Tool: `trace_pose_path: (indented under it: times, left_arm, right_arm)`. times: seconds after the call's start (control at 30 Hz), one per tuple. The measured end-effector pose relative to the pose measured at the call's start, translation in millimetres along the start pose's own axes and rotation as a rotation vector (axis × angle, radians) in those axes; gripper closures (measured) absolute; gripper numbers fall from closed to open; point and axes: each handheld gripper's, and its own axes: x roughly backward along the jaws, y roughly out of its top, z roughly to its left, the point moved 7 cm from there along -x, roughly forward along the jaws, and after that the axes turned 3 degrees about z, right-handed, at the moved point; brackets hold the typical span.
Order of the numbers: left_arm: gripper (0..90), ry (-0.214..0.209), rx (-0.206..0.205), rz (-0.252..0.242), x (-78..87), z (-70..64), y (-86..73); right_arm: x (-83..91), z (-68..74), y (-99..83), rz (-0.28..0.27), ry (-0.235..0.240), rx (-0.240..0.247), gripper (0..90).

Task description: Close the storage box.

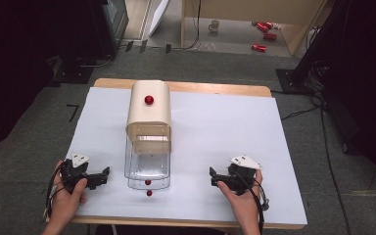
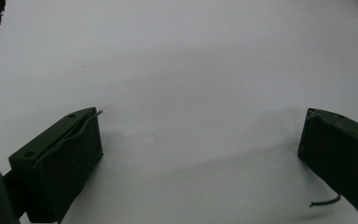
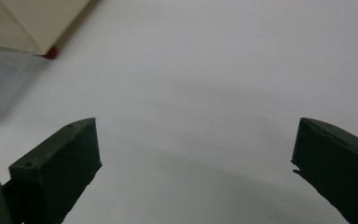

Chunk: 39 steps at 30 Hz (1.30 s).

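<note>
A cream cabinet (image 1: pixel 148 115) with a red knob (image 1: pixel 149 100) on its top stands left of the middle of the white table cover (image 1: pixel 220 127). Two clear drawers (image 1: pixel 147 165) stick out of its front, each with a small red knob (image 1: pixel 149 193). My left gripper (image 1: pixel 104 177) rests to the left of the drawers, my right gripper (image 1: pixel 212 177) to their right. Both point inward toward the drawers. In the left gripper view my left gripper (image 2: pixel 200 140) is open over bare white cover. My right gripper (image 3: pixel 196 144) is open too, with the cabinet's corner (image 3: pixel 32 18) and a clear drawer (image 3: pixel 0 79) at upper left.
The wooden table edge (image 1: pixel 215 88) runs along the back. On the floor beyond lie red cans (image 1: pixel 263 34) and a mug (image 1: pixel 214 25). Dark equipment stands at both sides, and cables (image 1: pixel 323 127) run to the right of the table.
</note>
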Motion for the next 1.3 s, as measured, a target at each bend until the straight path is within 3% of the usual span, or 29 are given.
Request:
trace_pose_path:
  times: [0.47,0.87,1.0,1.27,1.3]
  left_arm:
    - [0.0,0.000,0.000,0.000,0.0,0.0,0.0]
    - [0.0,0.001,0.000,0.000,0.0,0.0,0.0]
    - [0.0,0.001,0.000,0.000,0.0,-0.1,0.0]
    - [0.0,0.001,0.001,-0.001,0.1,-0.1,0.0]
    - [0.0,0.000,0.001,-0.001,0.1,-0.1,0.0]
  right_arm:
    - [5.1,87.9,7.7,-0.024,0.192,0.134,0.6]
    - [-0.2,127.2,7.6,-0.018,0.261,0.193,0.7]
    - [-5.9,137.2,7.7,-0.029,0.262,0.219,14.2]
    - [-6.3,164.5,8.8,-0.050,0.343,0.294,32.3]
    - [-5.0,167.7,10.3,-0.053,0.333,0.305,35.5]
